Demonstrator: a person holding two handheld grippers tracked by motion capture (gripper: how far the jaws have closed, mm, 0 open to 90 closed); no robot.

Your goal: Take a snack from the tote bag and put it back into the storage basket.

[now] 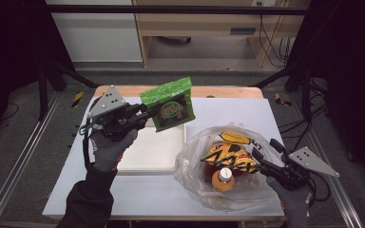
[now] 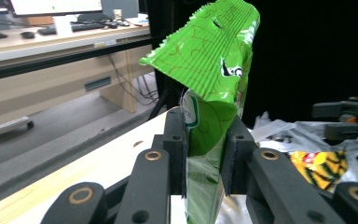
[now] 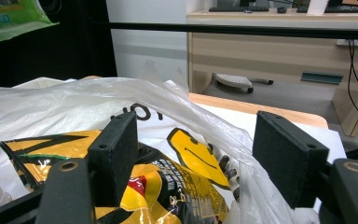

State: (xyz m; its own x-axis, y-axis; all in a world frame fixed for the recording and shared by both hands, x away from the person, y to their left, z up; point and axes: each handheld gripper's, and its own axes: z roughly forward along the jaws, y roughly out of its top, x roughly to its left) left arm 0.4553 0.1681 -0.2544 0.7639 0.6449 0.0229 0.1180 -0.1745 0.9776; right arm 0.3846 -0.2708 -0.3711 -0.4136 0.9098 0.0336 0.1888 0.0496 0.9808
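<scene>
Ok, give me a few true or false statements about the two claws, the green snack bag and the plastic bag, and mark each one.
1. The left claw is shut on the green snack bag. True.
2. The green snack bag lies flat on the white tray. False: it is held up in the air above the table.
3. The right claw stands open at the clear plastic bag. True.
4. The clear plastic bag has nothing in it. False: a yellow and black snack pack and an orange bottle are inside.
5. The orange bottle stands on the white tray. False: it is in the clear plastic bag.
</scene>
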